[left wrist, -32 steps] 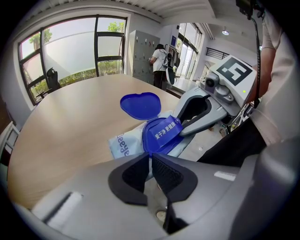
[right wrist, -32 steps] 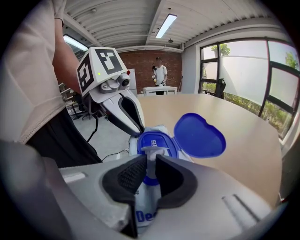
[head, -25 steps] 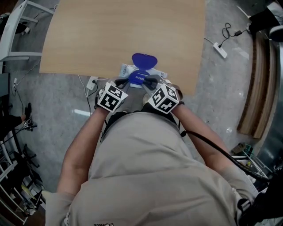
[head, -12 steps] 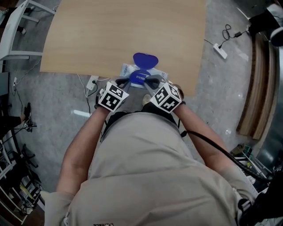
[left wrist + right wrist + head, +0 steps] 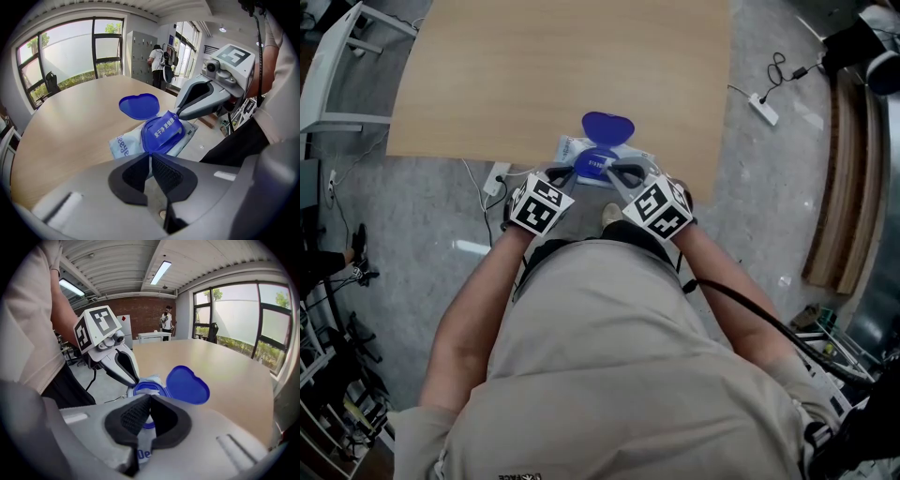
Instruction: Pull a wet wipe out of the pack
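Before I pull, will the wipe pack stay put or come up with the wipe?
The pack looks like soft, wrinkled film, so probably floppy and light; it may lift unless pinned. It lies by the near edge of the smooth table, so it could slide off.

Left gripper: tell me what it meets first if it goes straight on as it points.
The wet wipe pack: the left gripper's shut claw points at the blue collar beside the open lid. The gap looks small, though depth is unclear; it may already touch.
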`<control>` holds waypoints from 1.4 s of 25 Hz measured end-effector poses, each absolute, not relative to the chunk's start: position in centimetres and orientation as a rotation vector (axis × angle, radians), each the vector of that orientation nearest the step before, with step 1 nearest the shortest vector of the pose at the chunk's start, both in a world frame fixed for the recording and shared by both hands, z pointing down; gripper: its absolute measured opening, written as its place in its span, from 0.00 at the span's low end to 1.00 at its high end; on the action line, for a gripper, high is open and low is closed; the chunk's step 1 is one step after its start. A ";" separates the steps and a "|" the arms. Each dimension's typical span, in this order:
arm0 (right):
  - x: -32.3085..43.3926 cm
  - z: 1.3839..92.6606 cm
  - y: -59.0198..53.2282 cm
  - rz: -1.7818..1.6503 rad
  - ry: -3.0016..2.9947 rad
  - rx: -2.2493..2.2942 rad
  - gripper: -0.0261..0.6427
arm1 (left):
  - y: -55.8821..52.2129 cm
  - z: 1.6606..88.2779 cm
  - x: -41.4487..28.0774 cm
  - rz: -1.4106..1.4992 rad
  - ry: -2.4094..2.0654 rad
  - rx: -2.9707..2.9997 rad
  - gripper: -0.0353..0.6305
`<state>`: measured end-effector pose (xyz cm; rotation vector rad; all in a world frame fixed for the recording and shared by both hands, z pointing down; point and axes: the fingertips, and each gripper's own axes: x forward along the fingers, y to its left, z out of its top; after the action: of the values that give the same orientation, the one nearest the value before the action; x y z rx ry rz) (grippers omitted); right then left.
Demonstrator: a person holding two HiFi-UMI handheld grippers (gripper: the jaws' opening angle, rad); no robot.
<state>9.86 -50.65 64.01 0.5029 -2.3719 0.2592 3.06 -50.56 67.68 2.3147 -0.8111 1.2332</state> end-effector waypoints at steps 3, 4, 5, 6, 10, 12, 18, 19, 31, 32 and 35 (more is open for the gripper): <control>10.1 63.2 -50.6 0.261 -2.381 0.526 0.04 | -50.5 67.5 3.1 1.237 -0.810 2.317 0.09; 10.2 62.9 -50.6 0.259 -2.387 0.533 0.04 | -50.4 67.4 3.1 1.238 -0.809 2.318 0.09; 10.2 62.6 -50.5 0.258 -2.392 0.541 0.04 | -50.4 67.3 3.1 1.239 -0.808 2.320 0.09; 10.3 62.3 -50.5 0.258 -2.395 0.551 0.04 | -50.4 67.2 3.1 1.240 -0.806 2.324 0.09; 10.6 60.9 -50.7 0.249 -2.398 0.601 0.04 | -50.4 67.1 3.0 1.243 -0.799 2.338 0.09; 10.7 60.1 -50.9 0.239 -2.409 0.627 0.04 | -50.4 67.1 2.9 1.236 -0.799 2.340 0.09; 10.7 57.3 -51.1 0.209 -2.442 0.689 0.04 | -50.2 67.1 2.9 1.227 -0.788 2.357 0.09; 10.7 56.7 -51.2 0.199 -2.446 0.701 0.04 | -50.1 67.1 2.9 1.224 -0.786 2.360 0.09; 10.8 50.7 -49.5 0.120 -2.435 0.861 0.04 | -48.5 64.2 1.3 1.141 -0.796 2.452 0.09; 10.8 50.2 -49.3 0.119 -2.432 0.881 0.04 | -48.3 63.5 1.0 1.128 -0.800 2.464 0.09; 10.7 48.6 -48.2 0.113 -2.420 0.943 0.04 | -47.2 61.5 -0.3 1.073 -0.813 2.501 0.09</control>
<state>10.71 -48.19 48.63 0.9433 -2.4200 0.1132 -0.33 -47.17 61.53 2.5007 -0.8126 1.0730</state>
